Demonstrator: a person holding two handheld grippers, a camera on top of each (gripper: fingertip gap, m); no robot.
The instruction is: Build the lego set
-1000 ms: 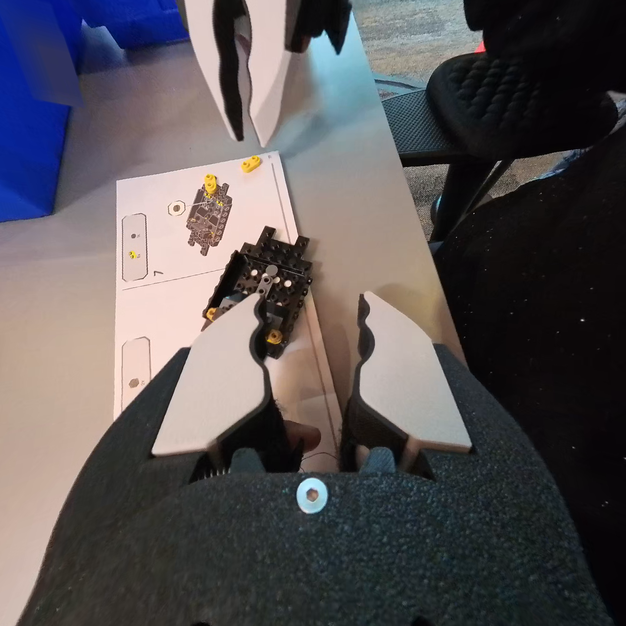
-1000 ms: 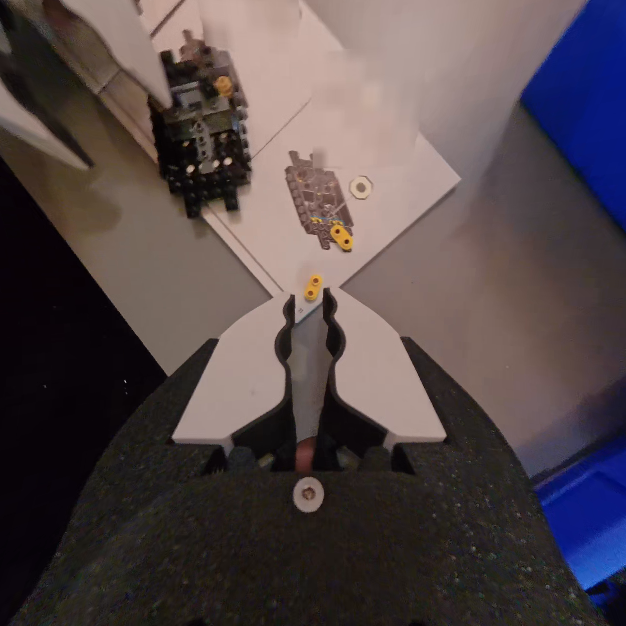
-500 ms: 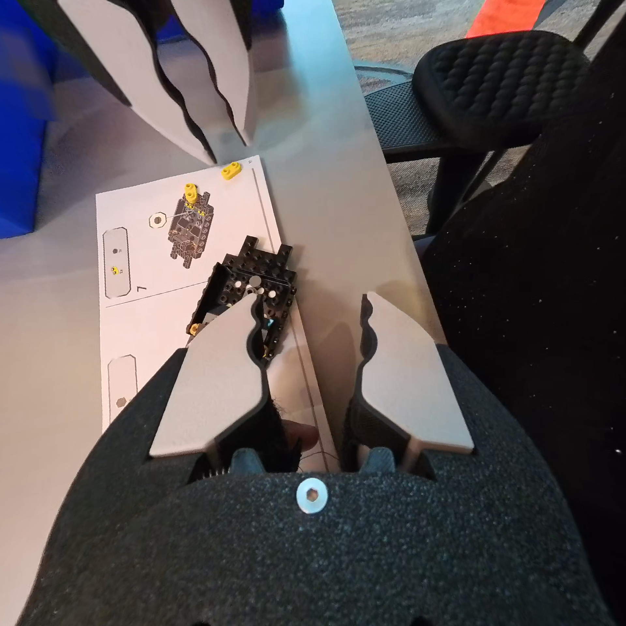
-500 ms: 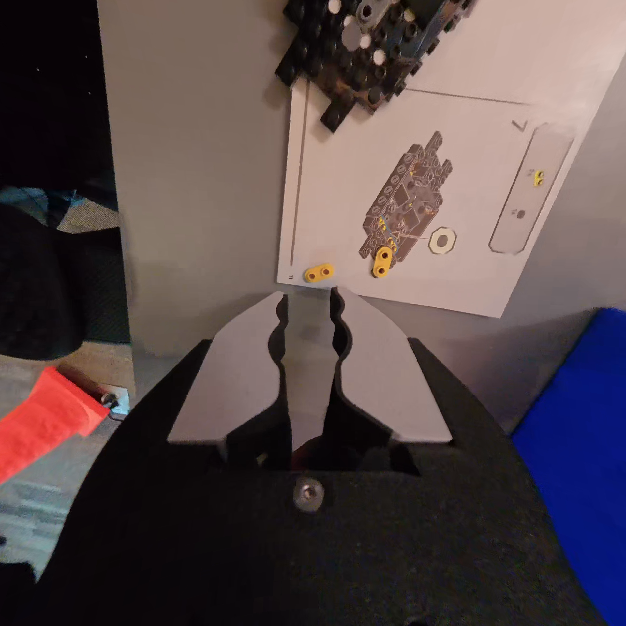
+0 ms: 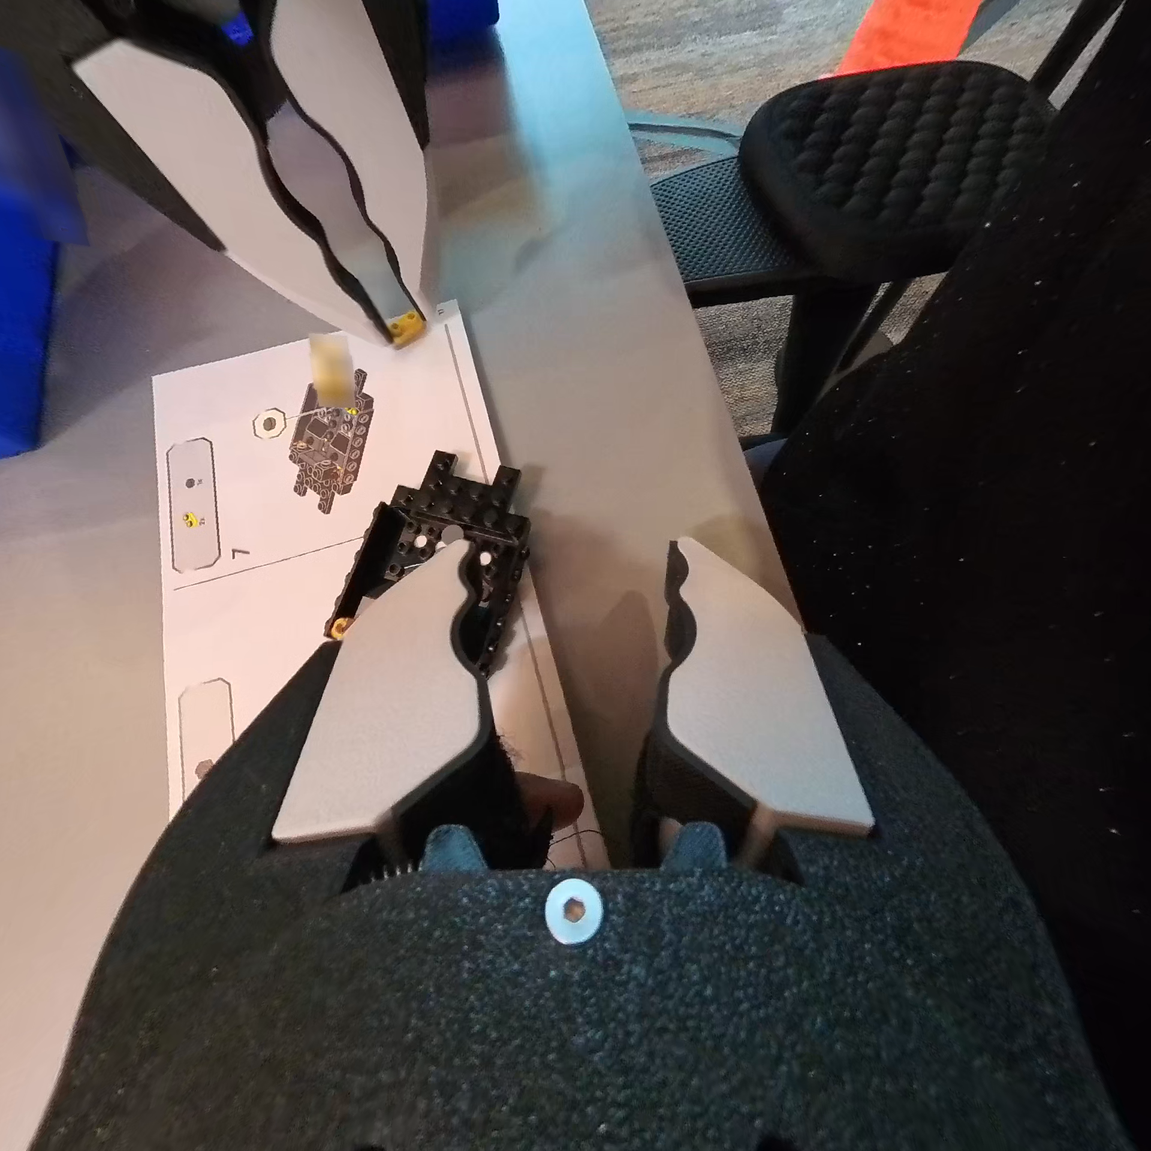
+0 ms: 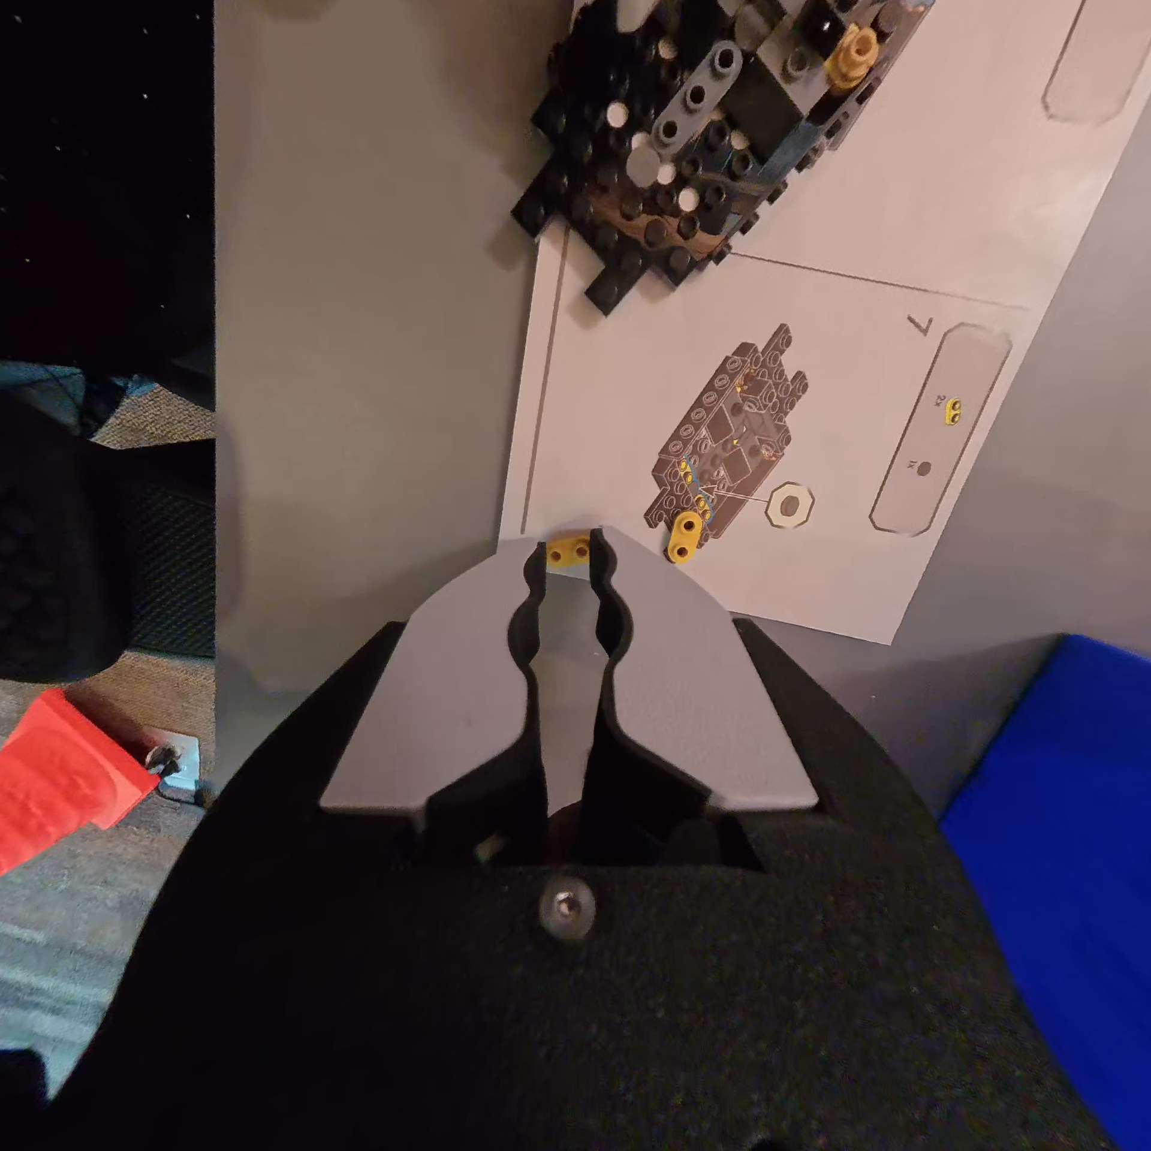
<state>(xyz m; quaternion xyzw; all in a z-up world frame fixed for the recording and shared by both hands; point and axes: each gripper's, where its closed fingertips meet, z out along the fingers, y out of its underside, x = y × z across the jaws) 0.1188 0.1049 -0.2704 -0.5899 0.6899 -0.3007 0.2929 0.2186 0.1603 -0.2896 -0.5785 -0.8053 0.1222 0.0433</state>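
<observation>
A small yellow two-hole piece (image 6: 568, 552) lies at the corner of the white instruction sheet (image 6: 623, 386). My right gripper (image 6: 568, 543) has its fingertips pressed on both ends of the piece, which rests on the paper. In the left wrist view this gripper (image 5: 405, 324) points down with the yellow piece (image 5: 408, 326) at its tips. A second yellow piece (image 6: 685, 539) lies on the sheet's printed picture. The black partly built model (image 6: 660, 156) sits on the sheet's edge. My left gripper (image 5: 570, 548) is open, with its left finger over the model (image 5: 464, 507).
The grey table's edge (image 5: 716, 436) runs close beside the model. A black office chair (image 5: 903, 162) stands past that edge. Blue bins (image 6: 1059, 841) stand on the table behind the sheet. A red object (image 6: 56, 772) lies on the floor. The left gripper's tips are roughly 12 cm from the right gripper's.
My right gripper has come down to the sheet corner and narrowed its jaws around the yellow piece. My left gripper has stayed open over the model, shifting only slightly.
</observation>
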